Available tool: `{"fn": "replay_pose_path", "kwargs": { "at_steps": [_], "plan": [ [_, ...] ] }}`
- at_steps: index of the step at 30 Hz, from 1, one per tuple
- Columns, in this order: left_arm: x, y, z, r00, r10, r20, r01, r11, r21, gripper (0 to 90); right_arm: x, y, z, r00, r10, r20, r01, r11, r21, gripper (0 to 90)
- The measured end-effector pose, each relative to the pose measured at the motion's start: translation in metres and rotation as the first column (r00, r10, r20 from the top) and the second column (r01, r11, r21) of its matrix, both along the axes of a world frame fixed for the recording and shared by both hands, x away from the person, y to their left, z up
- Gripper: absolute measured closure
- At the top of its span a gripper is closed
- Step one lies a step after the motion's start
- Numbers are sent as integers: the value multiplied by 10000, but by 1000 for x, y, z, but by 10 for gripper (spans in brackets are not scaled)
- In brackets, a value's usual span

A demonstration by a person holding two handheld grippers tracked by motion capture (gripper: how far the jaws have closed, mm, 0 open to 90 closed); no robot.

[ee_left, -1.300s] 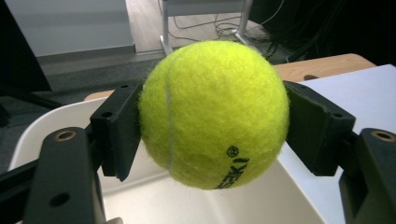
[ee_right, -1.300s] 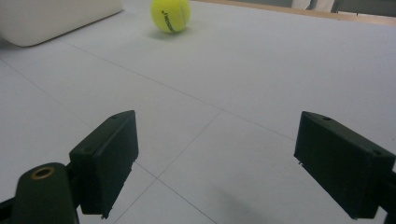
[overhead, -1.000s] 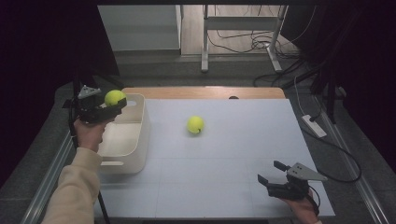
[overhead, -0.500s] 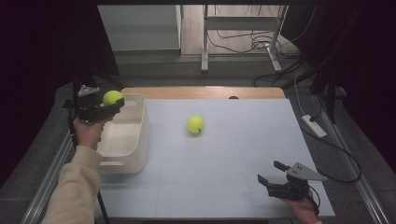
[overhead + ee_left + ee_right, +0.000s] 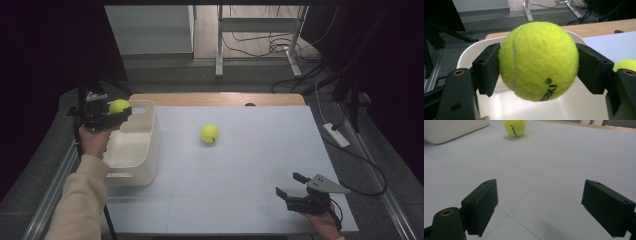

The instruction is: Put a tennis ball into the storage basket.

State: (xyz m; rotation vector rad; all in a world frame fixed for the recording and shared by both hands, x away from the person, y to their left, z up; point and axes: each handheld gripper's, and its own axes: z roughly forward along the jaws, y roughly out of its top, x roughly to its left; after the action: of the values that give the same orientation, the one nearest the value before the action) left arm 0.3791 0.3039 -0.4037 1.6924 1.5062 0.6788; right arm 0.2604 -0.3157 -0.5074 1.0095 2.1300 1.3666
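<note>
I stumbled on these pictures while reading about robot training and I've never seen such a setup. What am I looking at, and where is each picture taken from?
There is no robot here: a person holds a hand-held gripper in each hand. The high view looks down on the table from above the person. The other two pictures come from cameras riding on the grippers, looking along their black fingers.

The left gripper is shut on a tennis ball, held above a white bin at the table's left edge. A second tennis ball lies on the table, apart from the bin. The right gripper is open near the table's near right corner, holding nothing.
</note>
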Motion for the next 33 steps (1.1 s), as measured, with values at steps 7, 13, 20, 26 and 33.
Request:
{"fn": "replay_pose_path", "kwargs": {
  "at_steps": [7,13,20,26,33],
  "plan": [
    [5,-1,-2,9996,54,-259,-49,9998,210,267,0,0,0,10000,8,3,-8,10000,-9,137],
    [9,-1,-7,9978,135,-647,-110,9992,396,267,0,0,0,10000,0,-10,0,10000,-6,137],
    [13,-1,-11,9952,240,-945,-187,9982,566,267,0,0,-1,10000,13,-13,-13,10000,-26,136],
    [15,-2,-14,9913,183,-1305,-85,9971,755,266,0,0,-1,10000,27,-10,-27,10000,-31,137],
    [16,-6,-16,9883,89,-1524,64,9950,994,266,0,0,-1,10000,-7,-26,7,10000,-27,137]
  ]
}}
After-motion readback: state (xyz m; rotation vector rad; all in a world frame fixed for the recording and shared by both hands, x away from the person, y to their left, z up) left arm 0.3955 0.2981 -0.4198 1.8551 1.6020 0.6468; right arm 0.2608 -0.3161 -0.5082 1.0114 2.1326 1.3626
